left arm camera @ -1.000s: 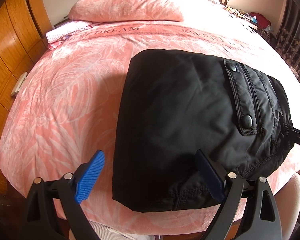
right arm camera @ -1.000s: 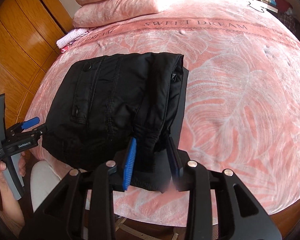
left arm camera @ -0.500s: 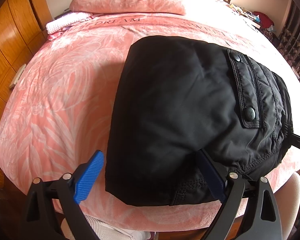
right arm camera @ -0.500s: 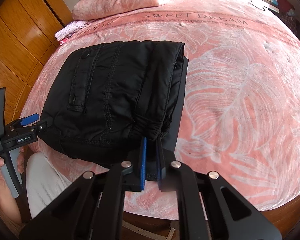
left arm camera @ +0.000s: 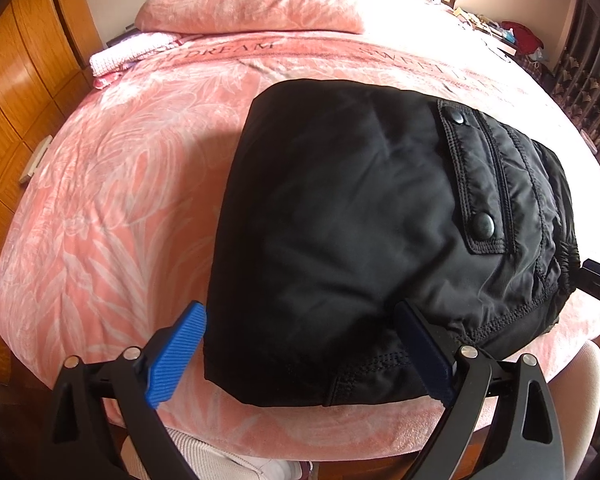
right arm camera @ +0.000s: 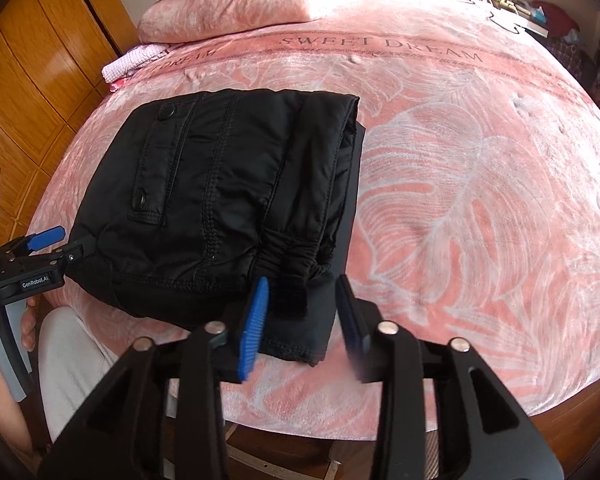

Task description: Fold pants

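The black pants (left arm camera: 360, 232) lie folded into a thick bundle on the pink bed (left arm camera: 112, 208), near its front edge, pocket flap with two snaps on top. My left gripper (left arm camera: 300, 356) is open, its jaws wide on either side of the bundle's near left corner. It also shows in the right wrist view (right arm camera: 56, 246) at the bundle's left edge. In the right wrist view the pants (right arm camera: 228, 200) show the waistband end. My right gripper (right arm camera: 304, 316) is open, jaws standing either side of the waistband strap and lower layer.
Pink pillows (left arm camera: 252, 4) are stacked at the head of the bed, with a pink-white folded cloth (left arm camera: 128, 52) beside them. A wooden wardrobe (left arm camera: 16, 80) stands on the left. Cluttered shelves (left arm camera: 516, 36) are at the far right. The person's white-trousered leg (right arm camera: 76, 360) is at the bed's front.
My right gripper shut on the waistband end half a second ago and has now opened again. The left gripper stayed open and moved slightly closer to the bundle.
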